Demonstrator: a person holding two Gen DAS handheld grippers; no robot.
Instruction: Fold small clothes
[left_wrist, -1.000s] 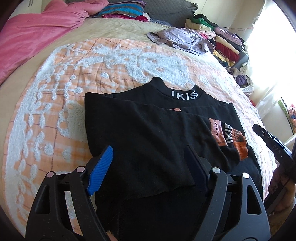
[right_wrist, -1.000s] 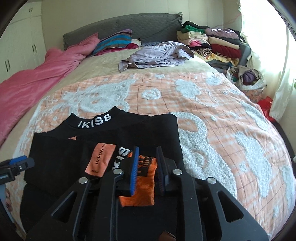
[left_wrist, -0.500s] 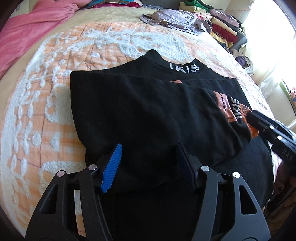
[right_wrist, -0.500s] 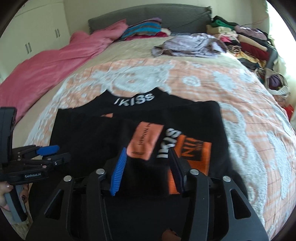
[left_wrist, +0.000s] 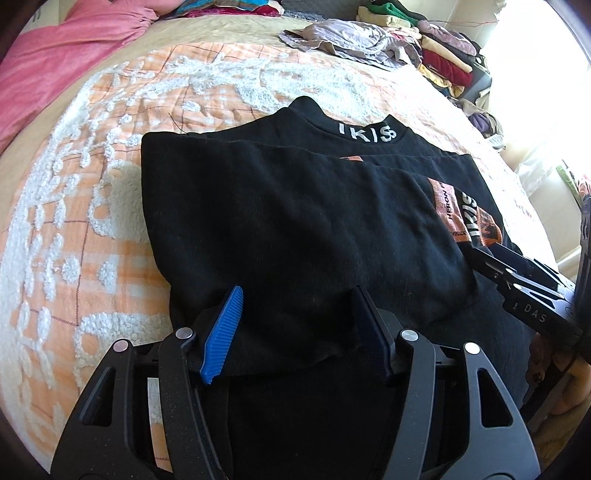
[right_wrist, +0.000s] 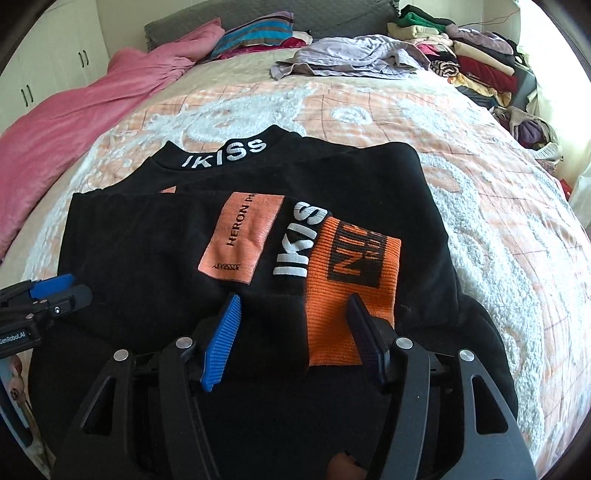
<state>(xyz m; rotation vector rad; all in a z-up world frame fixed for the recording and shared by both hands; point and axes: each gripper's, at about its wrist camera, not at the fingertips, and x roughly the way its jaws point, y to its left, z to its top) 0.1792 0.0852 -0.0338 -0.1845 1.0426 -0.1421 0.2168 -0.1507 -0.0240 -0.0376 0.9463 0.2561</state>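
Observation:
A black top (left_wrist: 295, 221) with a white "IKISS" collar and orange patches lies partly folded on the bedspread; it also shows in the right wrist view (right_wrist: 155, 251). A sleeve with an orange cuff (right_wrist: 343, 295) is folded across it. My left gripper (left_wrist: 295, 325) is open over the near left edge of the top. My right gripper (right_wrist: 293, 332) is open over the orange cuff, holding nothing. Each gripper shows in the other's view: the right one (left_wrist: 517, 273) and the left one (right_wrist: 55, 291).
The orange and white bedspread (right_wrist: 480, 184) covers the bed. A pink quilt (right_wrist: 92, 110) lies at the left. A lilac garment (right_wrist: 351, 55) and stacked clothes (right_wrist: 472, 55) lie at the far right. The bed edge drops off to the right.
My right gripper was shut around the orange cuff and has opened, leaving the sleeve lying on the top. Both grippers have moved closer over the garment.

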